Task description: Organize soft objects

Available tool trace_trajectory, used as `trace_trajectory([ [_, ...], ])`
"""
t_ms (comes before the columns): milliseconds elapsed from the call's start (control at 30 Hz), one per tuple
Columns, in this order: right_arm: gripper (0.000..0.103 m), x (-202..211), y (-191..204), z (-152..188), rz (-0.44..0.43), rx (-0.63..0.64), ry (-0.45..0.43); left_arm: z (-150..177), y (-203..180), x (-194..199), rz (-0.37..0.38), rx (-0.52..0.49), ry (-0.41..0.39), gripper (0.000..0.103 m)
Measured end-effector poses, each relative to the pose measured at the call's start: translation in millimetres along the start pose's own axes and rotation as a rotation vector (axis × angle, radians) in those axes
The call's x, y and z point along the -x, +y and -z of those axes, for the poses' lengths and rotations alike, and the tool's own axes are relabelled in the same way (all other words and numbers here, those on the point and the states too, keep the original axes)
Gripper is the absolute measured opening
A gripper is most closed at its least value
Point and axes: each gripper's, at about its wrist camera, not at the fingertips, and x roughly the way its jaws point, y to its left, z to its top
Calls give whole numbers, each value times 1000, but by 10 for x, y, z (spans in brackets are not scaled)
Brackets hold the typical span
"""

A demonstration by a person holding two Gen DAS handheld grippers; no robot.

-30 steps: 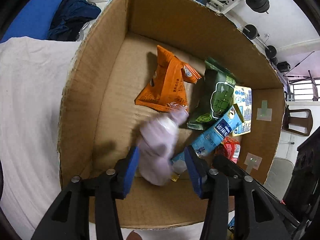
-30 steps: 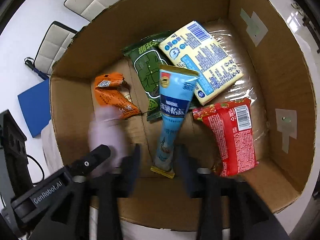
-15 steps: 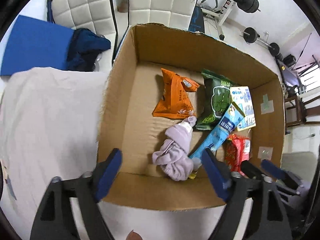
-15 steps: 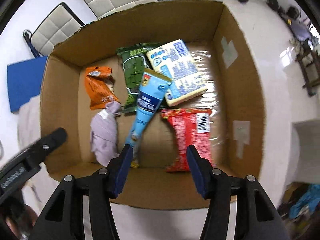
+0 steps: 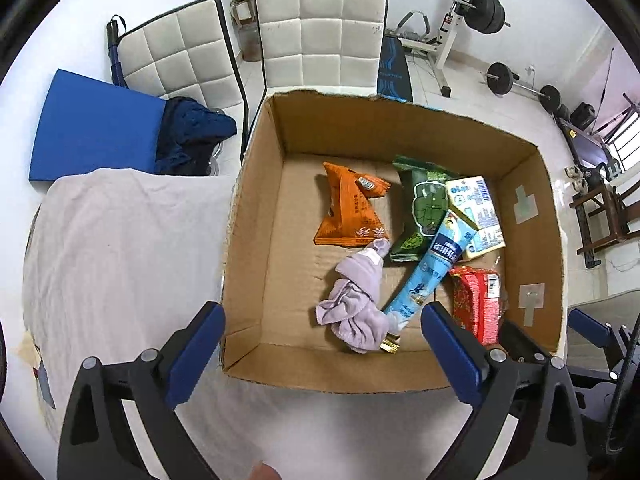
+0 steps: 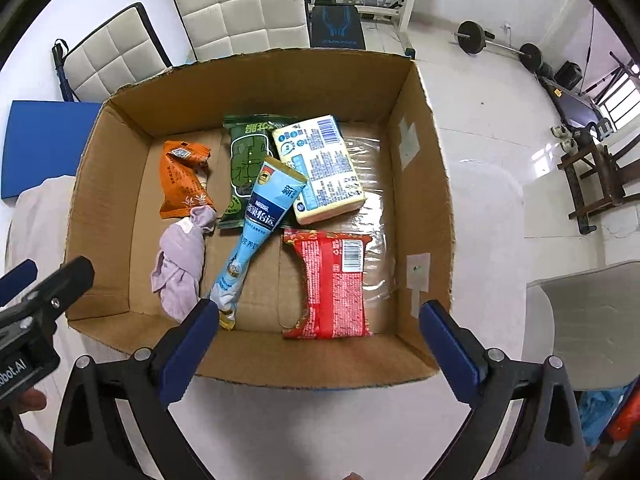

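At far left of the left wrist view, a pale cloth-covered surface (image 5: 120, 248) is lying beside the cardboard box (image 5: 256, 240), with a blue pad (image 5: 92, 128) and a dark garment (image 5: 192, 132) sitting above it. Moving right, the left gripper (image 5: 322, 354) is hovering above the box's near wall, jaws spread wide and holding nothing.

Inside the box, toward lower centre, the lilac cloth (image 5: 358, 300) is lying crumpled on the floor, its upper tip touching the orange snack pouch (image 5: 350, 210) and its right side lying against the blue tube pack (image 5: 434, 264). Judgement: the cloth is looking light, limp and non-slippery; pinching the thick bunched middle should be giving the surest hold, since the tip would be letting it dangle.

Further right, the green packet (image 5: 424, 204), the pale yellow pack (image 5: 476, 212) and the red packet (image 5: 478, 304) are resting together. These film packs are probably crinkly and slick; gripping across a flat body looks safer than a sealed edge.

At right, in the right wrist view, the right gripper (image 6: 320, 338) is likewise gaping wide, empty, poised over the near wall.
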Motion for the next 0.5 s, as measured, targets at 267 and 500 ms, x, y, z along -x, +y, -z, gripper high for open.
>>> trace_trajectory([
  [267,102,318,-64,142,-4,2,-36,112,-79,404,-6,1,-74,100],
  [500,102,878,-174,455,-27,2,-98,454,-167,1063,-4,-1,-157,100],
])
